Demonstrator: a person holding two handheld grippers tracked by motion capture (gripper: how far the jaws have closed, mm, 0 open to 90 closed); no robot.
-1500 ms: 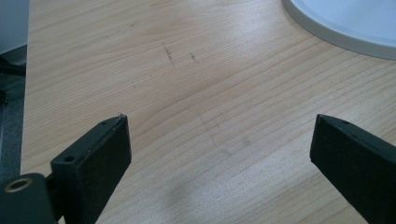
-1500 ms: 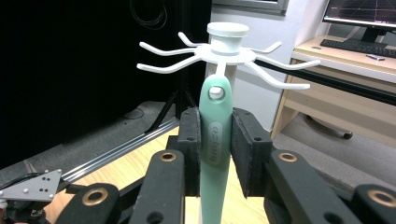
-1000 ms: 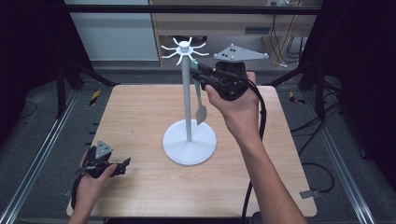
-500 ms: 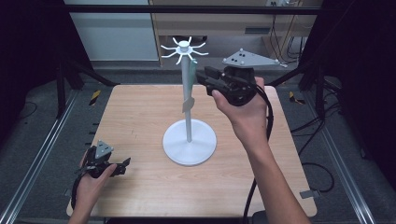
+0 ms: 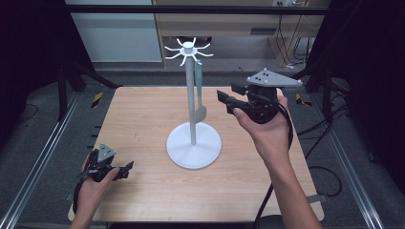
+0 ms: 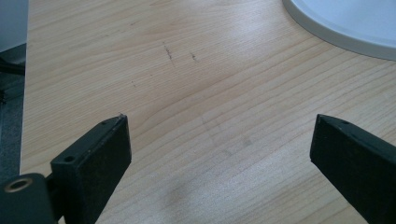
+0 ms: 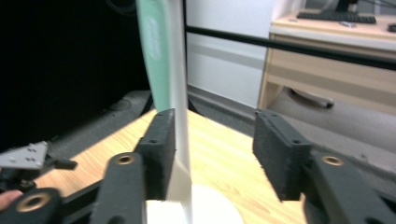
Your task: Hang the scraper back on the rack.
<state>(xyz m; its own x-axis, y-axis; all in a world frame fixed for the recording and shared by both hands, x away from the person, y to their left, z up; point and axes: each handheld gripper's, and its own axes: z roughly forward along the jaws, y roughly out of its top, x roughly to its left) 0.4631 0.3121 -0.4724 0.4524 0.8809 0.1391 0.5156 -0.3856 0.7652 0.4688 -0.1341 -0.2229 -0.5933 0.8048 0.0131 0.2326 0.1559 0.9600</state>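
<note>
With the spatula (image 5: 197, 90) hung on the stand (image 5: 193, 143), the right gripper (image 5: 228, 100) hovers beside it, jaws apart, likely to retreat next, while the left gripper (image 5: 125, 170) rests spread on the desk (image 5: 138, 119).

The left gripper (image 5: 125, 170) rests low at the near-left of the surface (image 5: 143, 119), its fingers (image 6: 98, 154) spread wide apart. The right gripper (image 5: 228, 101) is held raised on an outstretched forearm, fingers (image 7: 280, 149) parted and pointing left.

Stand (image 5: 193, 143) mid-table (image 5: 143, 119); spatula (image 5: 199, 90) hanging from it.

Black right gripper (image 5: 228, 101), grey three-cornered screw-studded plate, black cable; bare forearms
</note>
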